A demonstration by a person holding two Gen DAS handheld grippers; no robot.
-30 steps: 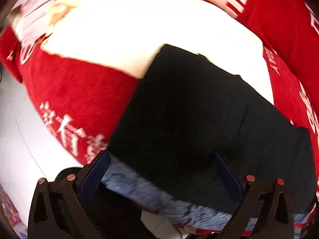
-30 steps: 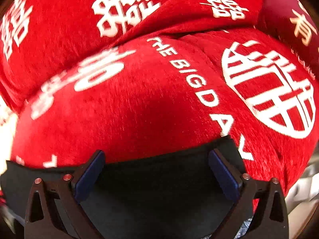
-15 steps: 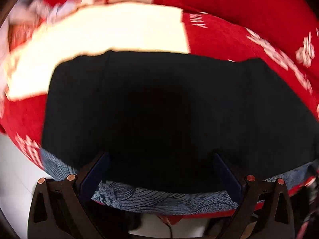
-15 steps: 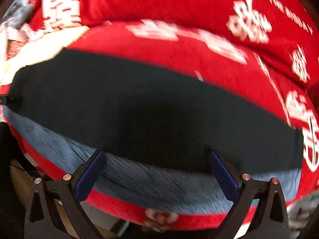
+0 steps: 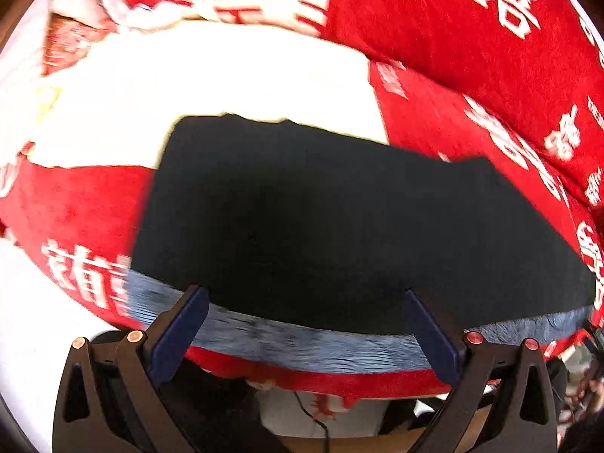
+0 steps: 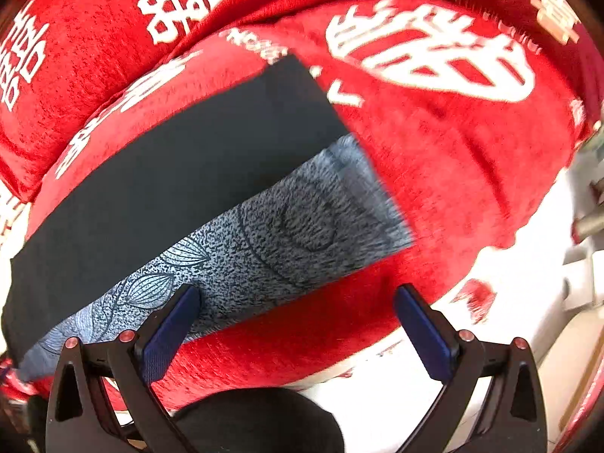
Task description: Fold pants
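- Where the left wrist camera looks down, the black pants [image 5: 339, 219] lie flat on a blue-grey patterned cloth [image 5: 302, 343] over a red blanket [image 5: 472, 37] with white signs; a white patch [image 5: 211, 83] shows behind. The left gripper [image 5: 305, 321] is spread wide, holding nothing.
- In the right wrist view, the pants [image 6: 181, 173] lie on the cloth [image 6: 287, 226] — the right gripper [image 6: 294, 321] gapes, empty, over the blanket [image 6: 453, 158].

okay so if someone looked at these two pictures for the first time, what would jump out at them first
First, the bright red blanket with big white characters, filling both views. Next, the black pants laid flat across it, with a blue-grey patterned cloth showing under their near edge. The left gripper and right gripper are open, holding nothing.
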